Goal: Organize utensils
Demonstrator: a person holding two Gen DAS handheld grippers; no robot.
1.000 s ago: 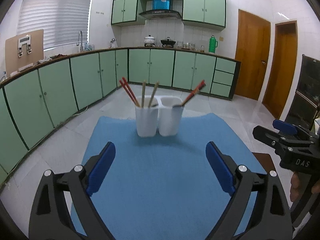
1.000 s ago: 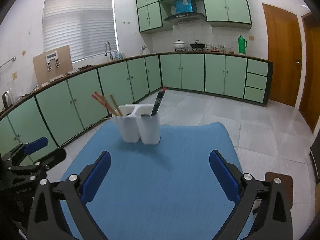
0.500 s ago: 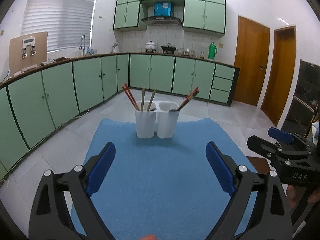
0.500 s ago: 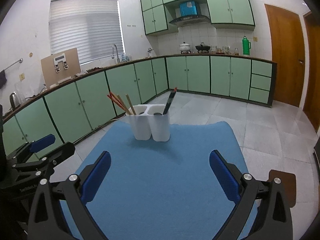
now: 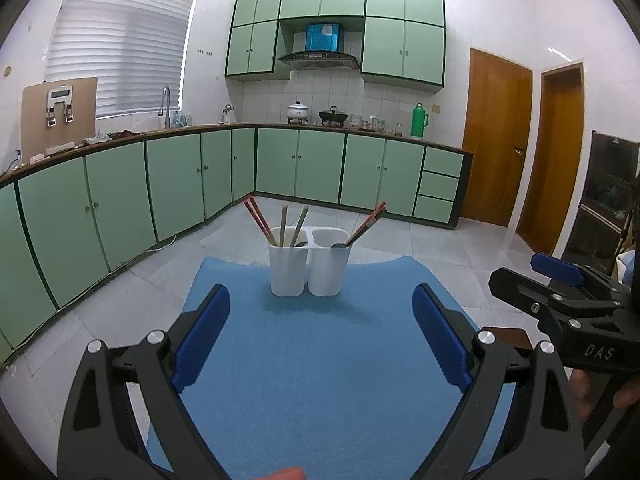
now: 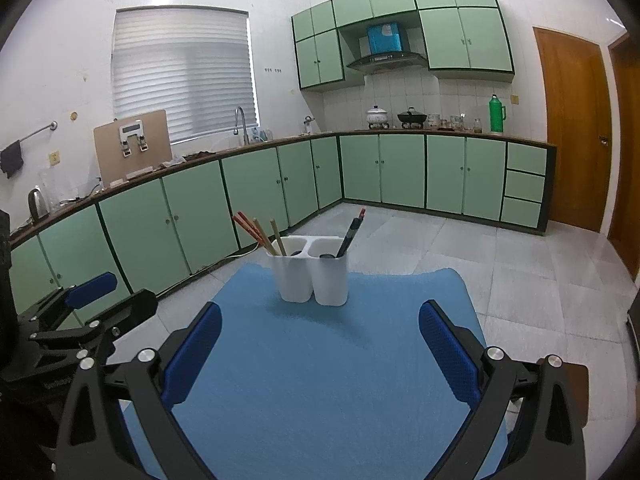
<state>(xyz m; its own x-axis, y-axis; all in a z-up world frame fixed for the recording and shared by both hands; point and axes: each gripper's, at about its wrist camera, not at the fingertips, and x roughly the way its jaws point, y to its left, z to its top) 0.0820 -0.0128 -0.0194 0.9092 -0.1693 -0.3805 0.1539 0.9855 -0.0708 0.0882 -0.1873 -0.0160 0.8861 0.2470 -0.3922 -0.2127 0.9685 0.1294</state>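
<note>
A white two-compartment holder [image 5: 310, 270] [image 6: 314, 276] stands upright at the far end of a blue mat [image 5: 320, 380] [image 6: 320, 380]. Its left cup holds red chopsticks [image 5: 258, 218] and beige chopsticks [image 5: 299, 222]. Dark red-tipped chopsticks [image 5: 368, 222] [image 6: 352, 232] and a spoon [image 5: 339, 245] lean in its right cup. My left gripper [image 5: 320, 328] is open and empty, well short of the holder. My right gripper [image 6: 320, 340] is also open and empty, at a similar distance. Each shows at the side of the other's view: right gripper [image 5: 516, 270], left gripper [image 6: 116, 294].
The mat covers a small brown table [image 6: 576, 384] with tiled floor [image 6: 520, 280] all round. Green cabinets [image 5: 120, 208] line the left and back walls. Wooden doors [image 5: 496, 140] stand at the right. A reddish sliver [image 5: 284, 474] shows at the left wrist view's bottom edge.
Both grippers have drawn back a little from the holder and tipped upward, so it looks smaller and lower in both views. Both stayed open and empty.
</note>
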